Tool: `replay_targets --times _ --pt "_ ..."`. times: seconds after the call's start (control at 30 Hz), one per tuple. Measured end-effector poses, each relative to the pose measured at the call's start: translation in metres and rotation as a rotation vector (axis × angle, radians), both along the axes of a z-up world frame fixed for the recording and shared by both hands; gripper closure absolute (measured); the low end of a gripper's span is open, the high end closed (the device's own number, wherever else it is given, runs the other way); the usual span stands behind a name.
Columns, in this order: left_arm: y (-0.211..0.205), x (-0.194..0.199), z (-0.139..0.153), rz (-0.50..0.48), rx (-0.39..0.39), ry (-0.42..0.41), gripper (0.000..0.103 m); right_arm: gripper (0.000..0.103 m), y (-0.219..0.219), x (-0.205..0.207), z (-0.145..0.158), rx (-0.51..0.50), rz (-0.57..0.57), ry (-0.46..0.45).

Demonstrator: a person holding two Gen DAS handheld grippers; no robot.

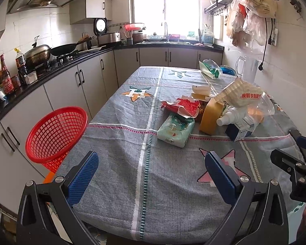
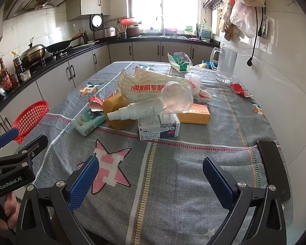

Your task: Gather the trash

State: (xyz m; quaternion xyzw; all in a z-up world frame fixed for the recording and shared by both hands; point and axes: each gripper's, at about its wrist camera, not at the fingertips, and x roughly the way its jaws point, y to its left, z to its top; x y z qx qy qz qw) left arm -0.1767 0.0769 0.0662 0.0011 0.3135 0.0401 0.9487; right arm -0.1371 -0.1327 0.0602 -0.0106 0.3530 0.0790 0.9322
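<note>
A heap of trash lies mid-table: a green tissue pack (image 1: pixel 175 130) (image 2: pixel 89 121), a torn red wrapper (image 1: pixel 181 106), a yellow carton (image 1: pixel 211 115) (image 2: pixel 117 112), a white spray bottle (image 1: pixel 232 115) (image 2: pixel 136 111), a clear plastic cup (image 2: pixel 176 98), a blue-white box (image 2: pixel 159 127), an orange box (image 2: pixel 194 115) and a striped paper bag (image 2: pixel 149 85). A red mesh basket (image 1: pixel 55 134) (image 2: pixel 29 118) stands off the table's left edge. My left gripper (image 1: pixel 151 175) and right gripper (image 2: pixel 151 180) both hover open and empty over the near tablecloth, short of the heap.
The grey star-patterned tablecloth (image 1: pixel 116 179) covers the table. A glass pitcher (image 2: pixel 225 64), a green-white bag (image 2: pixel 180 61) and a red scrap (image 2: pixel 239 89) sit toward the far right. A black phone (image 2: pixel 273 169) lies at the near right. Kitchen counters run along the left and back.
</note>
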Motion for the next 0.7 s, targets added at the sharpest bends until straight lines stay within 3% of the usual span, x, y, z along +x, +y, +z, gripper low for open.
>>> replay_targets --times 0.7 --pt "-0.001 0.0043 -0.0068 -0.01 0.002 0.025 0.0 0.0 0.0005 0.003 -0.0069 -0.011 -0.004 0.021"
